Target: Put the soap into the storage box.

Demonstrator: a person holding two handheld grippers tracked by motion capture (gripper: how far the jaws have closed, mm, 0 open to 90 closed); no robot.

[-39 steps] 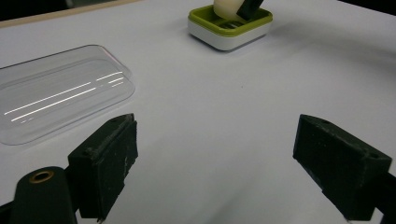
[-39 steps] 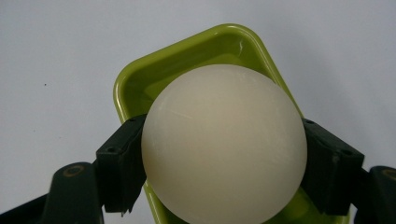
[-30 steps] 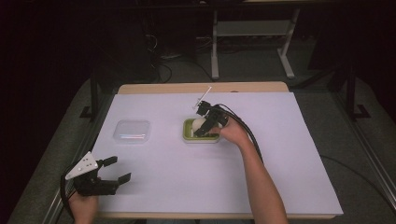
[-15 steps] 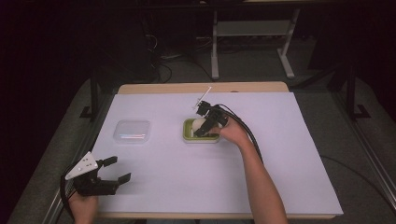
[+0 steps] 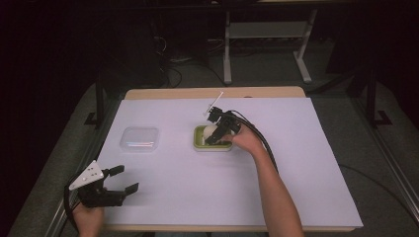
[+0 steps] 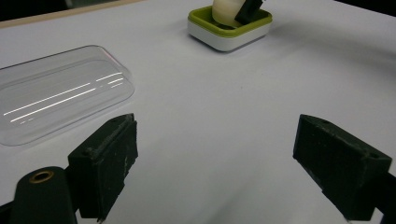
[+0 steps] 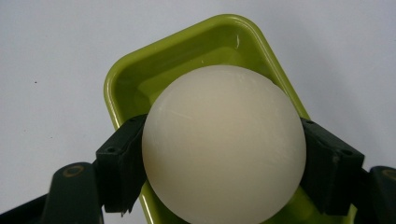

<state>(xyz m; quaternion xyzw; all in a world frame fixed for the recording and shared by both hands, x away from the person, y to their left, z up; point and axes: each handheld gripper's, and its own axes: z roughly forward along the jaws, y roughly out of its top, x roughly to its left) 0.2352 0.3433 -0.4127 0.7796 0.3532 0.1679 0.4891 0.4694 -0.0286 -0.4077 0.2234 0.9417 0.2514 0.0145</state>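
The right claw [image 7: 224, 154] clamps the pale ball [image 7: 224, 144] across its widest girth above the green tray [image 7: 140, 79] (smooth, rigid and likely slippery, so an off-centre hold risks squirting it out), while the left claw [image 6: 229, 163] hangs open over the table [image 5: 296, 148].

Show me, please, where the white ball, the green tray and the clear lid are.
Ball [image 7: 224, 144], right gripper view, middle of its front, between the jaws.
Tray [image 7: 177, 44], right gripper view, far rim.
Lid [image 5: 140, 138], high view, middle of its top.
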